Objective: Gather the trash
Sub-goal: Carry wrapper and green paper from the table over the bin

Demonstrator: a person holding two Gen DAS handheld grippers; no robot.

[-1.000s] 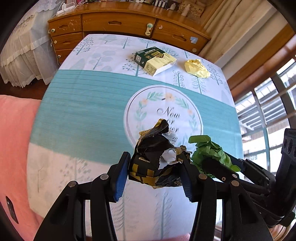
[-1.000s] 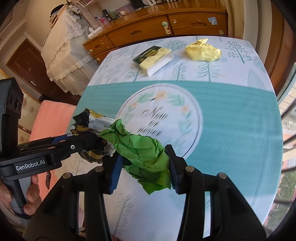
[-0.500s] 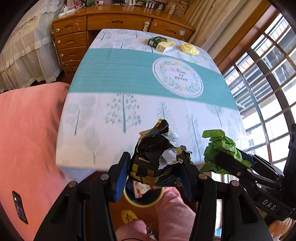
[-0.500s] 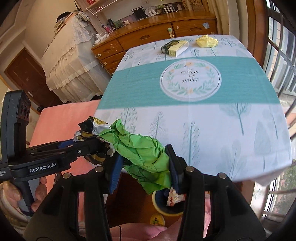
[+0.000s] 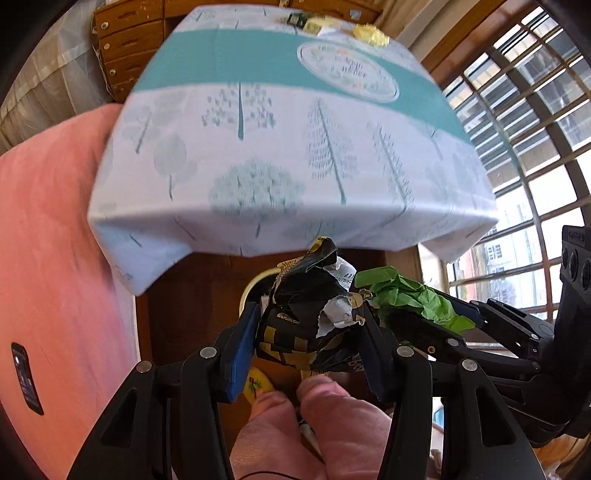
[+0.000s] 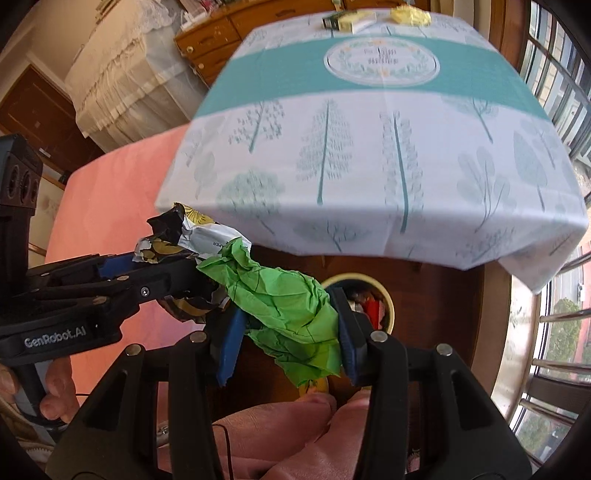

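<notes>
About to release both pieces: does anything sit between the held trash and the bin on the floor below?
Nothing visible does. The left gripper holds the black wrapper and the right gripper holds the green paper, both clear of the table edge. The bin, already holding trash, shows open below, though the held pieces partly hide its mouth.

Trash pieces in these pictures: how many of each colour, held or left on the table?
Black and gold wrapper, held: 1
Green crumpled paper, held: 1
Yellow crumpled paper, on the table: 1
Green and yellow box, on the table: 1
Total: 4
</notes>
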